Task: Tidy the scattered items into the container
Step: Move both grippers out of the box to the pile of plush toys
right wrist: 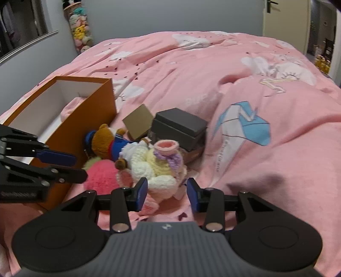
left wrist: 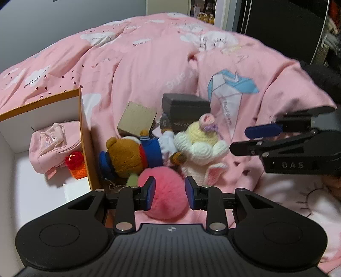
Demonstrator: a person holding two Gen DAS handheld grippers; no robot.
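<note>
An orange box [left wrist: 84, 127] with white inside stands on the bed at left; it holds a pink pouch [left wrist: 51, 147] and a red-orange knit toy [left wrist: 76, 165]. Beside it lie a brown bear in blue [left wrist: 132, 155], a white crochet doll [left wrist: 200, 144], a fluffy pink ball [left wrist: 164, 191], a small cardboard box [left wrist: 136, 121] and a dark grey box [left wrist: 185, 106]. My left gripper [left wrist: 169, 192] is open with its fingers either side of the pink ball. My right gripper [right wrist: 167, 195] is open just before the crochet doll [right wrist: 157, 168], near the ball [right wrist: 102, 176] and box [right wrist: 85, 119].
The pink printed duvet [right wrist: 255, 95] covers the whole bed with folds and humps. A shelf of plush toys [right wrist: 81, 29] stands by the far wall. A door [right wrist: 285, 19] is at the back right.
</note>
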